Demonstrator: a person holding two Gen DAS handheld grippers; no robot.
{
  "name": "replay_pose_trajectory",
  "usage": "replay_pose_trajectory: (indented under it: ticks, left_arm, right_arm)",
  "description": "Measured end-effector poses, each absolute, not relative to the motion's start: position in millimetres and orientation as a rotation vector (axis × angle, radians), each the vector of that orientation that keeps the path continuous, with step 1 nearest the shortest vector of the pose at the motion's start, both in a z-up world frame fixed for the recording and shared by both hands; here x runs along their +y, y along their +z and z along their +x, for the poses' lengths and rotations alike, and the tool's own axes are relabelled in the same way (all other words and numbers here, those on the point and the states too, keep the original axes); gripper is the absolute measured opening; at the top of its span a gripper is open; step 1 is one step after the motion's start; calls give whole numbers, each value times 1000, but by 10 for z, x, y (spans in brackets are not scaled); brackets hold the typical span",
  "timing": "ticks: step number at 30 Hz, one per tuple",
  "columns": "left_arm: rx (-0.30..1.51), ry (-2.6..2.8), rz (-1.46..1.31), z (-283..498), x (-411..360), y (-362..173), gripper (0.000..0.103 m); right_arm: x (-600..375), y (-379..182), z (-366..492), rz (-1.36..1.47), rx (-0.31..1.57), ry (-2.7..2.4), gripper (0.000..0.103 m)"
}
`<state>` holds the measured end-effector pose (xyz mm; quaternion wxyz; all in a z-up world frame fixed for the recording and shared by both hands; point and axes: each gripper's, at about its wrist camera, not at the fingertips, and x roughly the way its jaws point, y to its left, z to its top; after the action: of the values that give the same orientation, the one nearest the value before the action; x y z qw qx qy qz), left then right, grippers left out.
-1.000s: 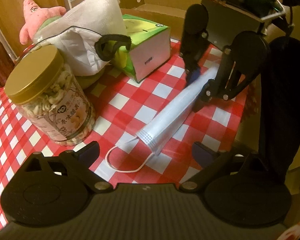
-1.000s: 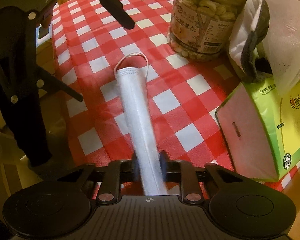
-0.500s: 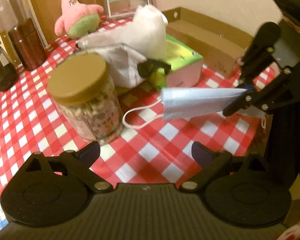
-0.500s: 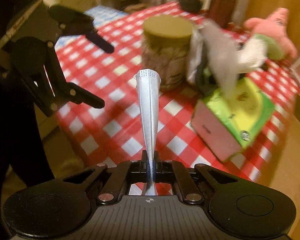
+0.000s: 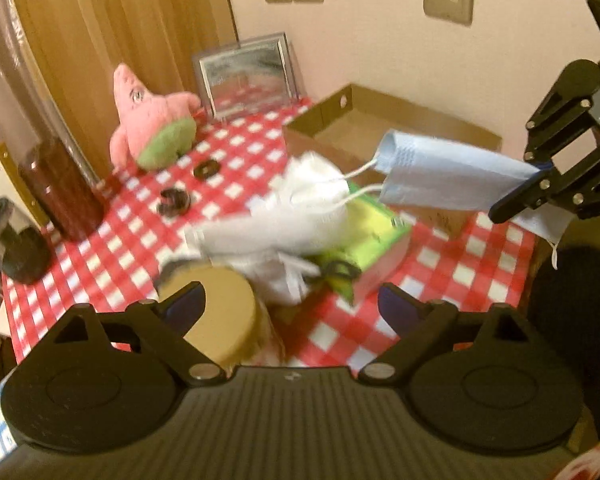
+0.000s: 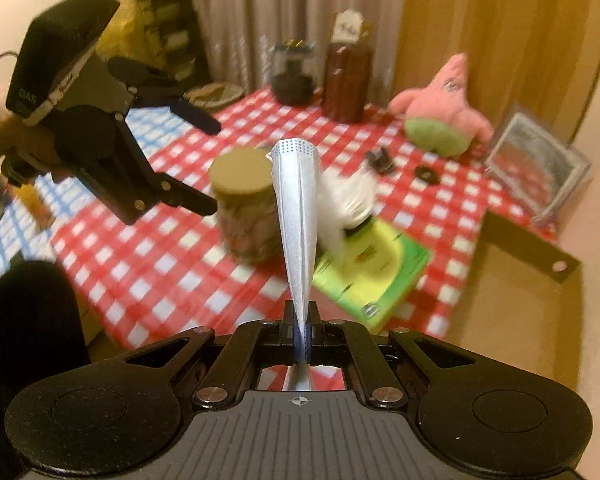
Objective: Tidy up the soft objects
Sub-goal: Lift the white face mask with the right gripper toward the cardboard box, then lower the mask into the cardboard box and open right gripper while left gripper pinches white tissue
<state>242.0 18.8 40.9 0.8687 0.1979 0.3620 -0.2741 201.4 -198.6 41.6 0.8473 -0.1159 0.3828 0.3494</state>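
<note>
Your right hand-held gripper (image 6: 302,332) is pinched tight on one end of the folded blue face mask (image 6: 296,216). The mask sticks out straight ahead of the fingers, fully clear of the worktop (image 6: 172,264). In the left wrist view the same mask (image 5: 448,176) hangs level in the air above the green tissue box (image 5: 376,236), its white ear loops (image 5: 340,192) dangling toward the white cloth bundle (image 5: 300,216).

Your left hand-held gripper (image 5: 292,304) has its jaws wide but closing, with nothing between them. It hovers over the gold-lidded jar (image 5: 220,320), well apart from the mask. From the right wrist view it (image 6: 212,164) sits to the left of the jar (image 6: 244,208), with your hand (image 6: 4,132) behind it.

The white cloth bundle lies on top of the tissue box, just beside the jar. The pink star plush (image 5: 152,120) sits farther back near a framed mirror (image 5: 248,76) leaning on the wall. A cardboard box (image 5: 380,128) stands open behind the tissue box. A brown canister (image 6: 346,80) and a dark jar (image 6: 294,76) stand at the far edge of the red checked worktop. Frames are motion-blurred, so fine detail is unclear.
</note>
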Motion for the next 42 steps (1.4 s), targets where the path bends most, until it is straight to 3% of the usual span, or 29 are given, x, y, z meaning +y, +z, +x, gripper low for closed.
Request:
replay_pose_trajectory:
  ticks: [14,21,34,42]
  left_arm:
    - [817,-534,198,3226,-242,535,81]
    - [883,-448,115,3412,-482,212,64]
    - [904,-345,95,3465,-576,59,9]
    - [852,-362,88,3406,-480,446,4]
  right_arm:
    - [-2403,428,2660,-191,812,560,3]
    - [-2505,220,2872,-148,837,528,3]
    - [-2661,73,2921,-83,852,487,3]
    - [-2770,190,2848,-58,821,462,3]
